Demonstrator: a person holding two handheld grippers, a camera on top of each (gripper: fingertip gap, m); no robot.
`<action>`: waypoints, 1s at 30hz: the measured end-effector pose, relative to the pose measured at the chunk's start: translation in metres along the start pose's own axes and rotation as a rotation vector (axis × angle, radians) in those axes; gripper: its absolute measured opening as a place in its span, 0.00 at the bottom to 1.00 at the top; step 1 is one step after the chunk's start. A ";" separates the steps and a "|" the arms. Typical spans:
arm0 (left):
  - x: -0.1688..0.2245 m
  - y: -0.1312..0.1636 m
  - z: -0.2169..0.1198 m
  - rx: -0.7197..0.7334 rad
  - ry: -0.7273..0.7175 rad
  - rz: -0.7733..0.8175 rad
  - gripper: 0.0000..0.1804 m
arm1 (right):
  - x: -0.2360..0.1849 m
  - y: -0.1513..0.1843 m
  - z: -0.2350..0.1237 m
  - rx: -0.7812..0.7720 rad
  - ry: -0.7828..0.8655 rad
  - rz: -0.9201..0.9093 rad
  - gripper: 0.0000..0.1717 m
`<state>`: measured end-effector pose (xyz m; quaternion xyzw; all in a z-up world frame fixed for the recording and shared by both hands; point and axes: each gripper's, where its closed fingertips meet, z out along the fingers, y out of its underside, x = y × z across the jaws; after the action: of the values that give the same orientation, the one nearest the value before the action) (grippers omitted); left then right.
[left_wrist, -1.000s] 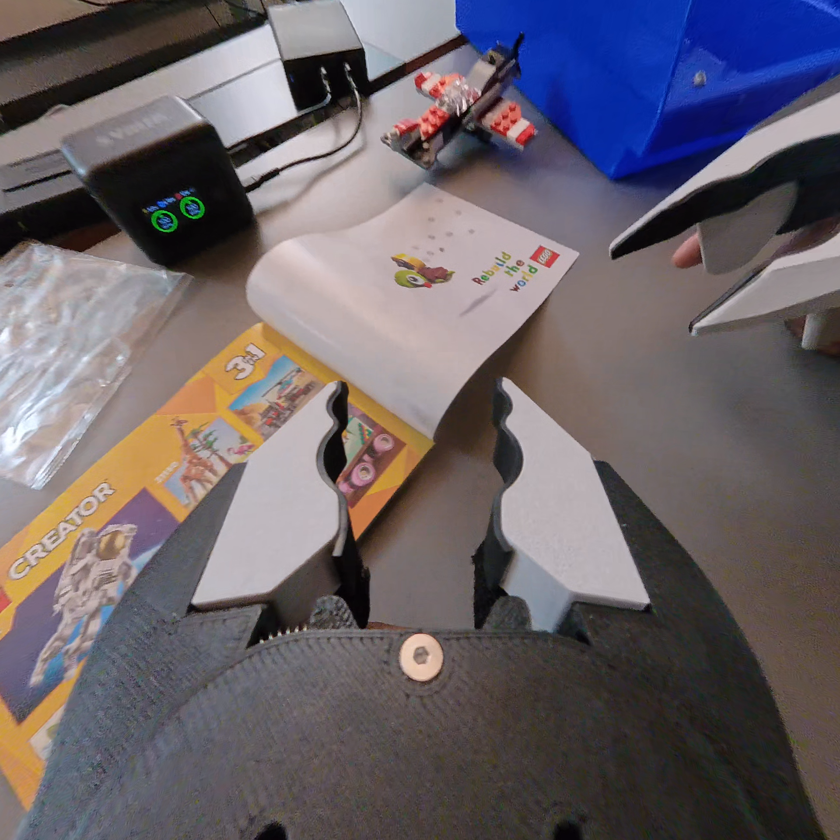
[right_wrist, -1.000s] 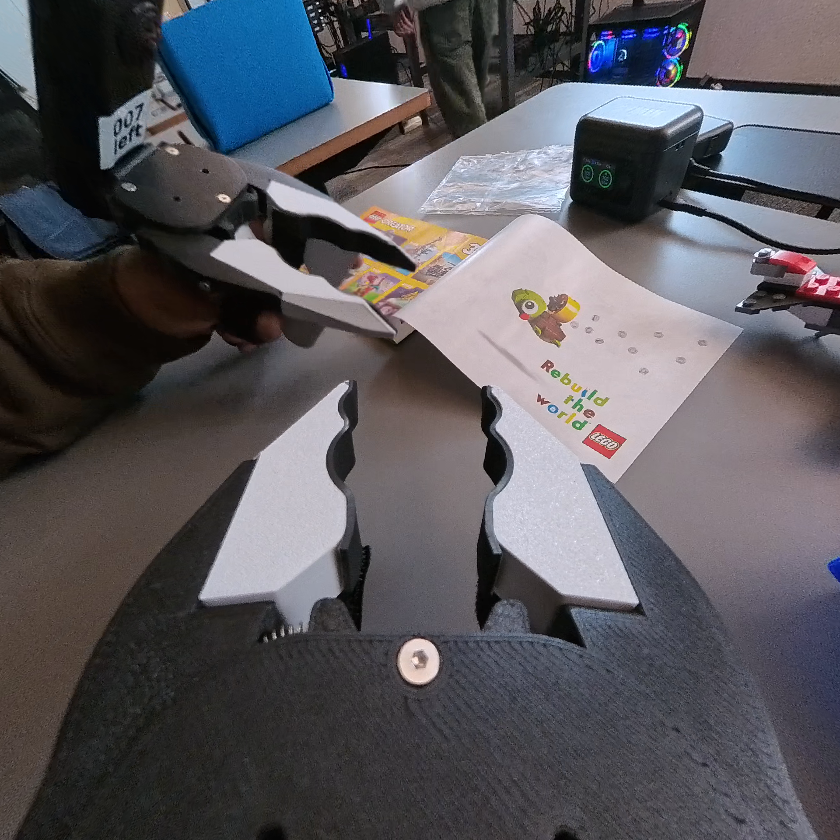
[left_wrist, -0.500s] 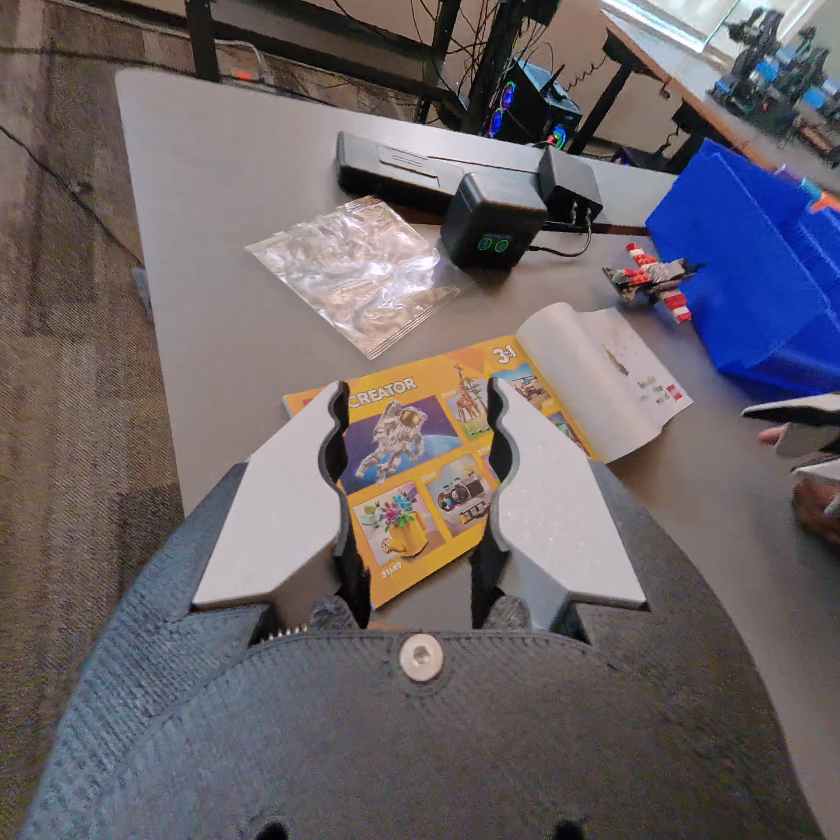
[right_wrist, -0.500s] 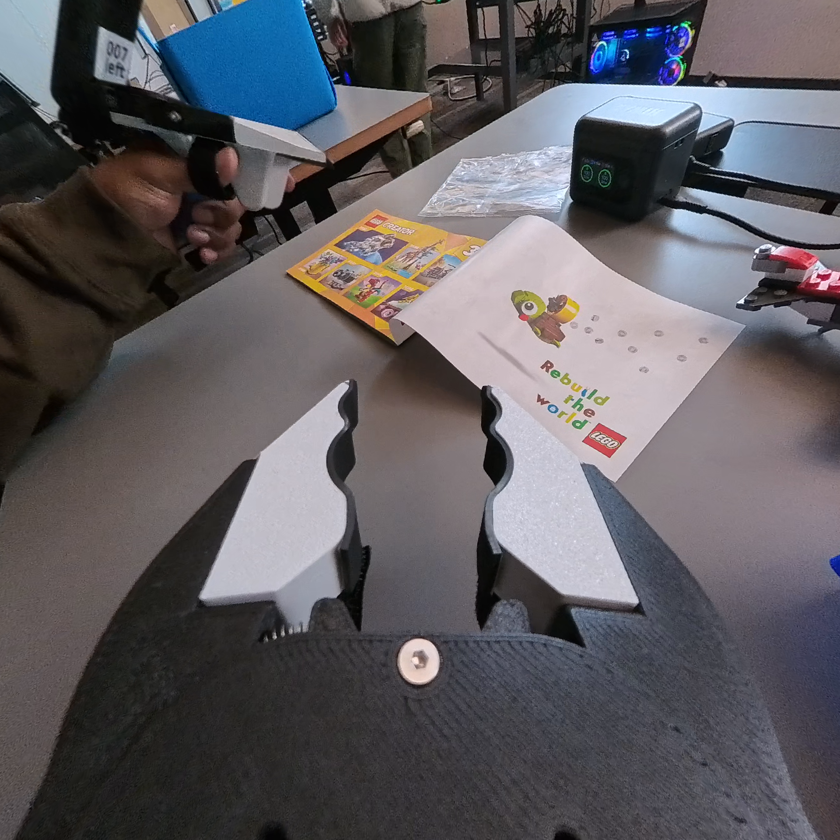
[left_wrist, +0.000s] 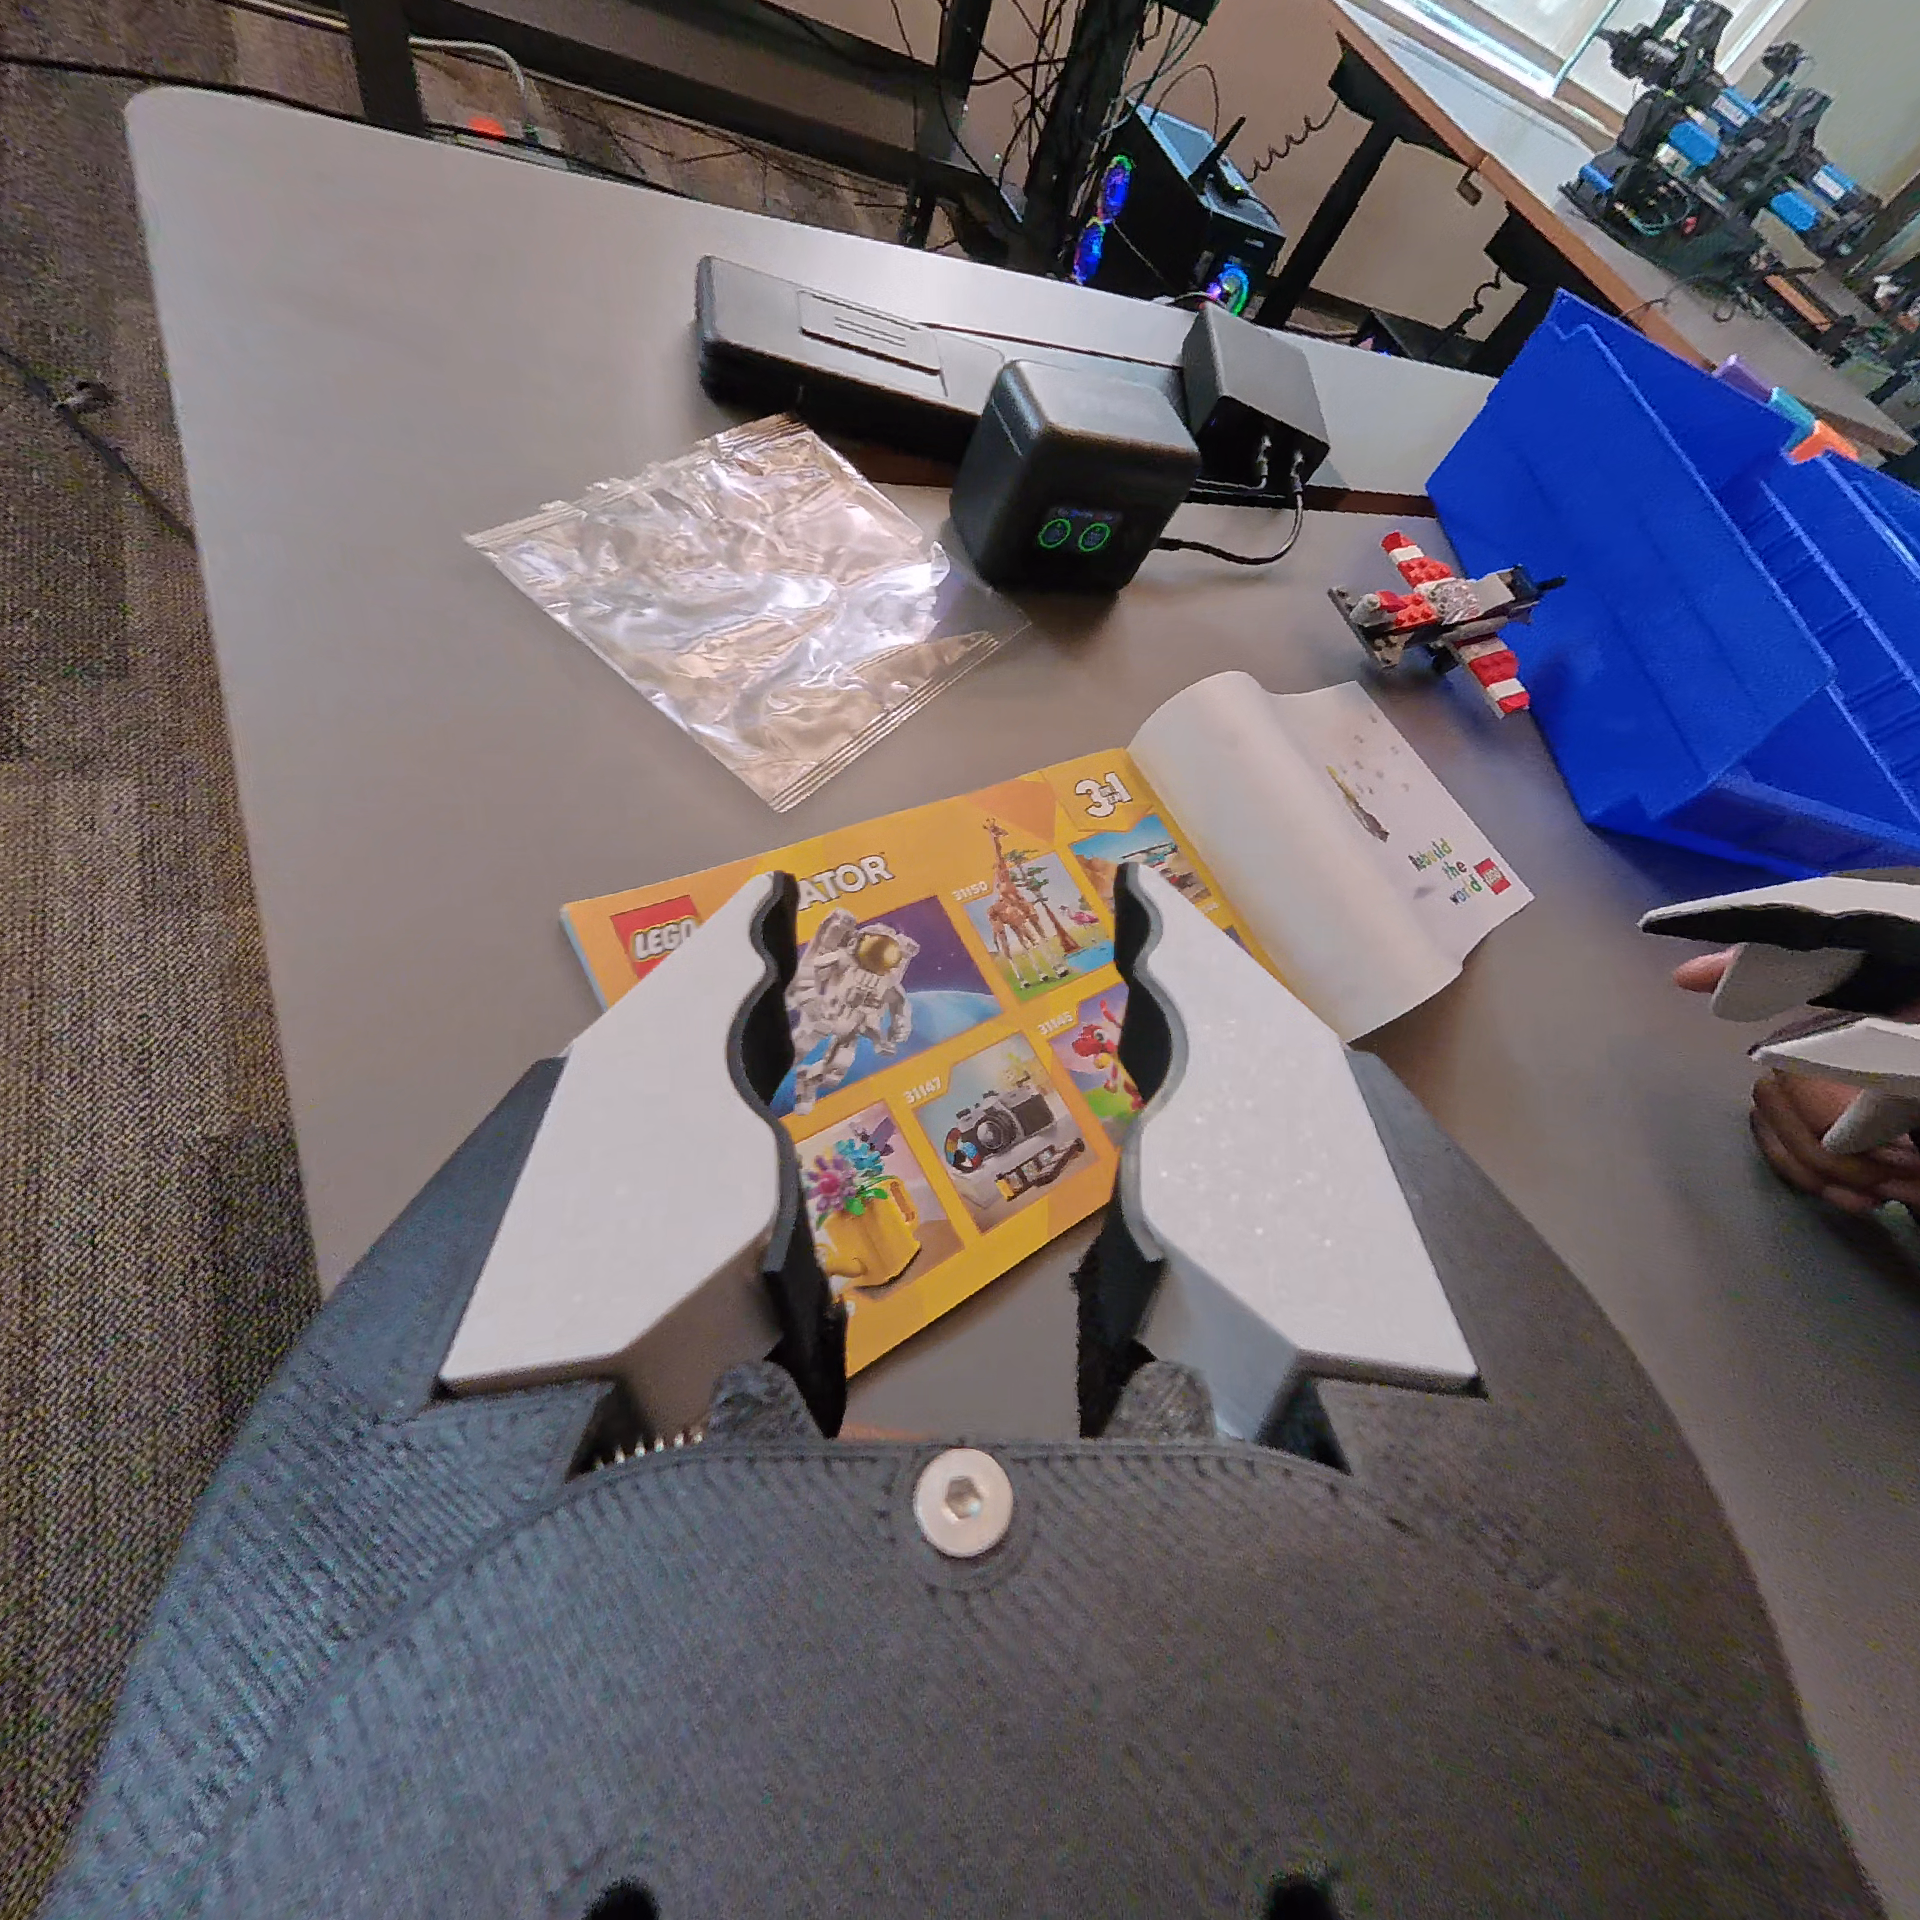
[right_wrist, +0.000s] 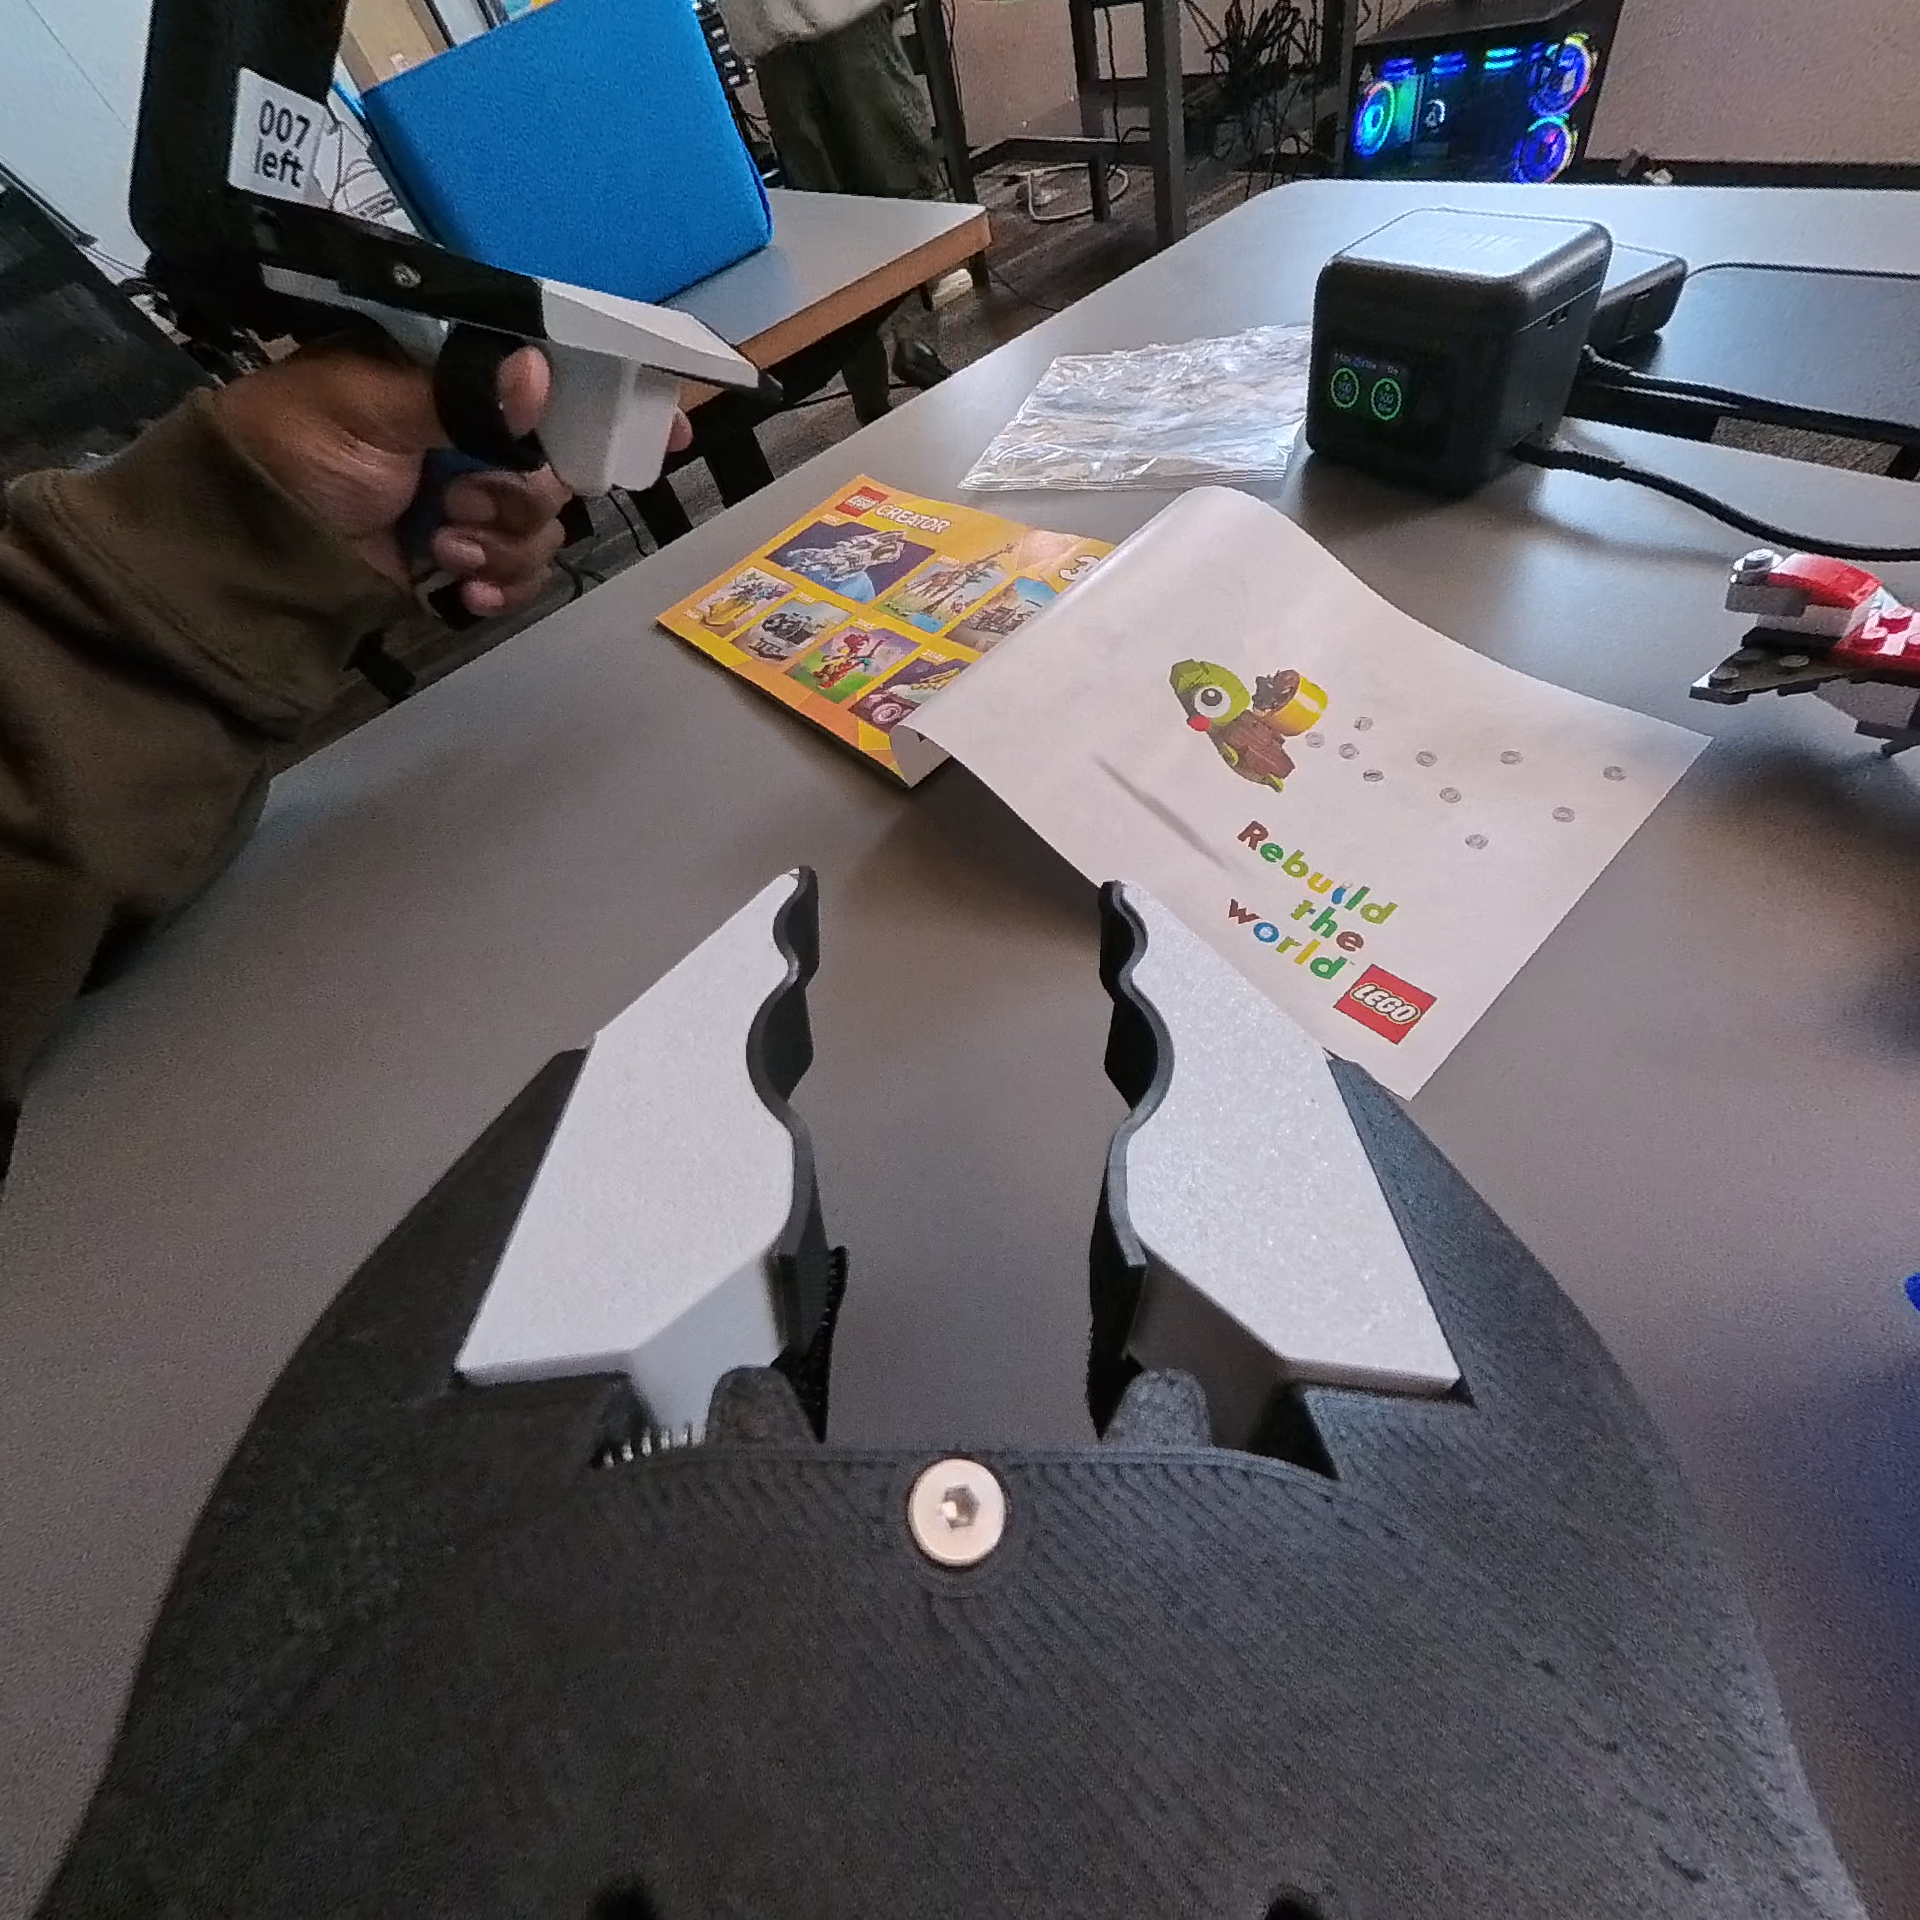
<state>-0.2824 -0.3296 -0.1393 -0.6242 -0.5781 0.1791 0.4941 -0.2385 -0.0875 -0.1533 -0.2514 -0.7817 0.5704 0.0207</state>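
Hovering both hand-held grippers, left (left_wrist: 951, 914) and right (right_wrist: 956, 904), spread and empty; you are nearest the booklet (left_wrist: 935, 997) at 12 o'clock on the desk (left_wrist: 416, 520).

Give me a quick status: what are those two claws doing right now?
Left gripper open, bare, above the booklet. Right gripper open, bare, over the table near the booklet's white page. Toy plane and plastic bag untouched.

The worktop (right_wrist: 520, 935) lies bare under and ahead of the right claw (right_wrist: 956, 894). At one o'clock the booklet (right_wrist: 1299, 748) lies flat. Farther, at two o'clock, the black box (right_wrist: 1455, 343) and its cables (right_wrist: 1714, 520) block passage; the brick plane (right_wrist: 1829, 644) stands at three o'clock.
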 end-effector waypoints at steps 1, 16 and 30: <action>0.004 0.001 0.002 -0.001 0.009 0.009 0.35 | 0.000 0.000 0.000 -0.001 0.000 0.000 0.32; 0.046 0.016 0.023 -0.057 0.057 0.185 0.37 | 0.000 0.001 0.001 -0.005 0.002 0.001 0.32; 0.128 0.072 0.075 -0.188 0.084 0.580 0.40 | 0.000 0.001 0.001 -0.007 0.007 -0.003 0.32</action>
<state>-0.2686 -0.1730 -0.1873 -0.8130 -0.3688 0.2326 0.3858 -0.2389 -0.0882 -0.1544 -0.2521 -0.7840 0.5668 0.0235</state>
